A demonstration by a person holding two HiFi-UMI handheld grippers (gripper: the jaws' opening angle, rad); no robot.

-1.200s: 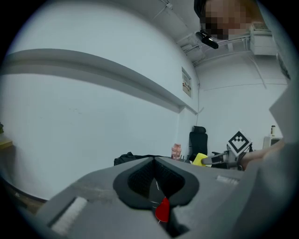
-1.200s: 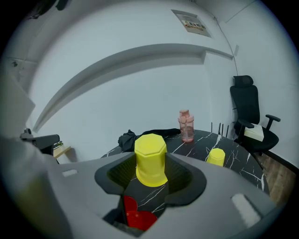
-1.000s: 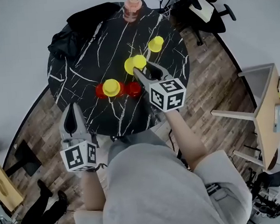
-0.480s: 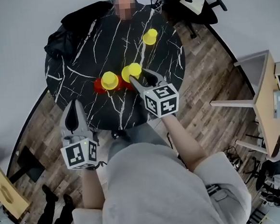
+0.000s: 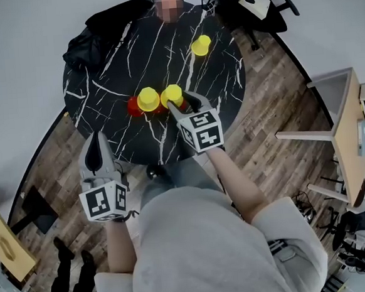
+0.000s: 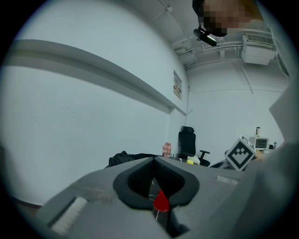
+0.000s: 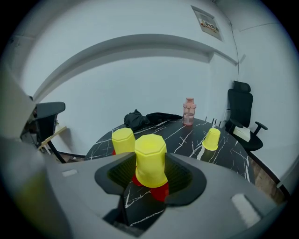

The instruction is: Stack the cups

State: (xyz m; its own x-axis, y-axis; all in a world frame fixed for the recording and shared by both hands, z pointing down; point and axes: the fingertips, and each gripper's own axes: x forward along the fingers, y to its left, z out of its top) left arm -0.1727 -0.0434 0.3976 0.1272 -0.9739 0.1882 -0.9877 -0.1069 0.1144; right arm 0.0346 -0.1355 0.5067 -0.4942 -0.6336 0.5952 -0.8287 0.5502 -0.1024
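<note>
My right gripper (image 5: 182, 102) is shut on an upside-down yellow cup (image 5: 171, 95) and holds it over a red cup (image 7: 161, 190) on the black marble table (image 5: 114, 72). In the right gripper view the yellow cup (image 7: 150, 160) sits between the jaws and hides the top of the red one. To its left a second yellow cup (image 5: 148, 99) rests on red cups (image 5: 133, 106). A third yellow cup (image 5: 201, 44) stands alone at the far right. My left gripper (image 5: 95, 143) hangs shut and empty off the table's near left edge.
A pink bottle (image 7: 188, 111) and a black jacket (image 5: 107, 28) lie at the far side of the table. An office chair (image 5: 263, 7) stands beyond the table, and a wooden desk (image 5: 349, 141) is at the right. The floor is wood planks.
My right gripper has carried the yellow cup toward me and down, so it now sits beside the other yellow cup and over a red cup. The left gripper has stayed put.
</note>
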